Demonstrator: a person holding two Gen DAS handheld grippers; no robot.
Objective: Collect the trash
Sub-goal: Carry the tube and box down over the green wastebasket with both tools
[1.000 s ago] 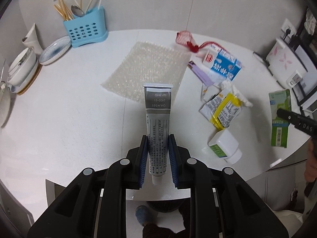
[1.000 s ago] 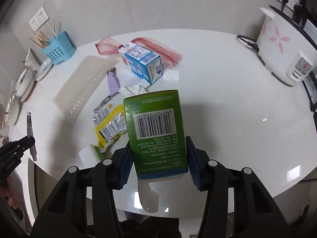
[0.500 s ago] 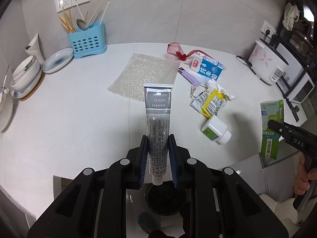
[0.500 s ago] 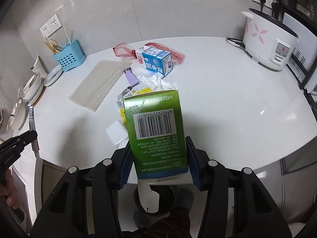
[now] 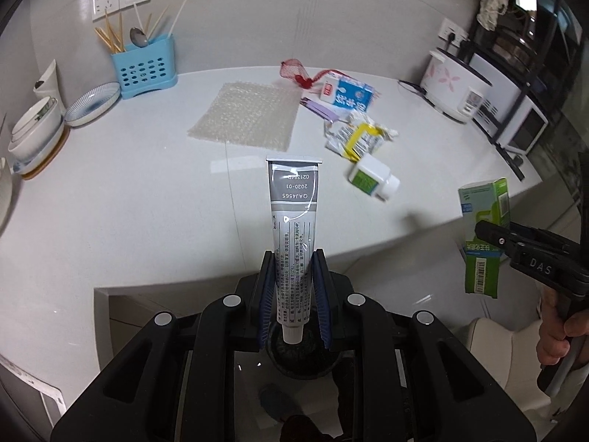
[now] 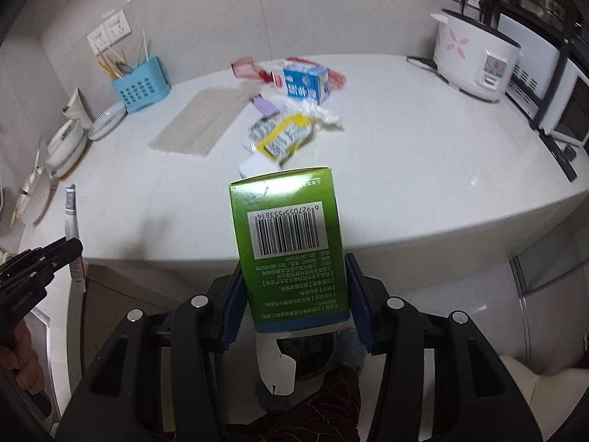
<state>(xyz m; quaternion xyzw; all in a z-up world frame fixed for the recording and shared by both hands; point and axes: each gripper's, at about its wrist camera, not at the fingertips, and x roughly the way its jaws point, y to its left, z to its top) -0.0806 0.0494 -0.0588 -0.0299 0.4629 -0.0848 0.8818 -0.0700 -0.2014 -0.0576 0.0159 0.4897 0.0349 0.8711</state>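
My left claw (image 5: 293,296) clamped on grey tube (image 5: 292,221), cap over dark bin (image 5: 303,357). Right claw (image 6: 296,304) clamped on green box (image 6: 291,246), above same bin. Beyond, table (image 5: 129,199): milk carton (image 5: 348,95), white bottle (image 5: 371,178); blue caddy (image 5: 145,72) holding chopsticks, spoon.

Left gripper (image 5: 293,294) and right gripper (image 6: 296,304) each clamp something between their fingers.
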